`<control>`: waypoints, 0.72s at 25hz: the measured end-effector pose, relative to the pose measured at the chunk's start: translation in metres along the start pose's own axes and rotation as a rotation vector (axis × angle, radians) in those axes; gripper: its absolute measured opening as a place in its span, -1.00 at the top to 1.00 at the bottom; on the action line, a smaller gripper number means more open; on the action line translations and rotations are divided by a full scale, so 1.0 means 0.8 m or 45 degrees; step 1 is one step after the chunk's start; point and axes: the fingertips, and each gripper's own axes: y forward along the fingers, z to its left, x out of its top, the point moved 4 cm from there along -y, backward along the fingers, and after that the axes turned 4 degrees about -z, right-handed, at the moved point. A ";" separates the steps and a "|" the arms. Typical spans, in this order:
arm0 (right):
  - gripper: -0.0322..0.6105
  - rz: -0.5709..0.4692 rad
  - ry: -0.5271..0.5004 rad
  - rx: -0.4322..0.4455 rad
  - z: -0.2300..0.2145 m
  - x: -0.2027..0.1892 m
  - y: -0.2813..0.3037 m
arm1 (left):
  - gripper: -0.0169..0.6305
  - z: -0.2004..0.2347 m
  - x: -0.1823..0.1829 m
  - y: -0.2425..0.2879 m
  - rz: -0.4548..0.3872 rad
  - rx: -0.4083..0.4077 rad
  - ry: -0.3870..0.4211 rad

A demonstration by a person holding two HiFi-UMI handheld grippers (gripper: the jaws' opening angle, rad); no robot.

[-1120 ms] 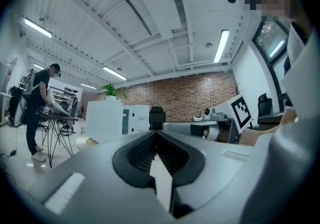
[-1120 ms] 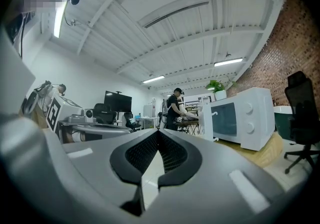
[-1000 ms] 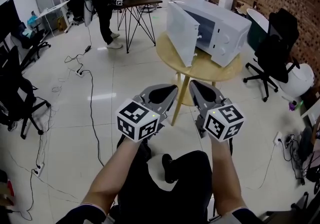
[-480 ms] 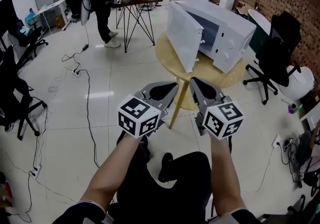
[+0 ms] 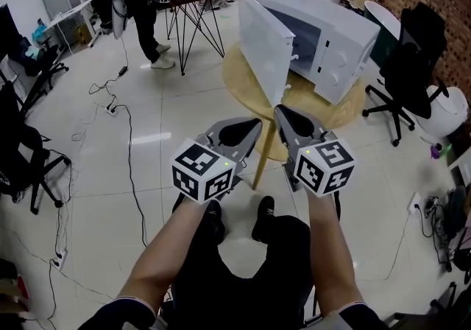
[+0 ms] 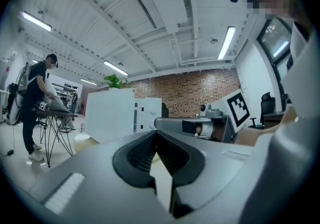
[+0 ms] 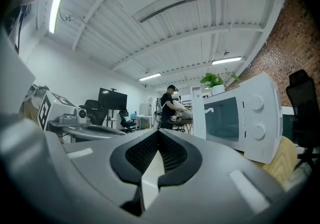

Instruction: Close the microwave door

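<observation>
The microwave [image 5: 327,37] sits on the round wooden worktop [image 5: 313,107] ahead of me, its door [image 5: 263,45] swung wide open. I judge this to be the approach, as nothing touches the door yet. My left hand-held gripper [image 5: 252,130] and right hand-held gripper [image 5: 283,113] hover side by side near the worktop's edge, both empty with jaws pressed together. Next I must reach the door's outer face and push it round until it latches.

Bright ceiling striplights, sharp, fisheye-warped edges
</observation>
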 end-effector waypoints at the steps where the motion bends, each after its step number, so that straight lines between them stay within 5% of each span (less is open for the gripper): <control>1: 0.90 -0.001 -0.002 0.000 -0.002 0.000 0.005 | 0.94 0.004 0.000 0.002 0.002 0.001 0.004; 18: 0.90 0.051 -0.047 -0.053 -0.059 -0.011 0.098 | 0.94 0.101 -0.002 0.073 -0.024 -0.042 -0.026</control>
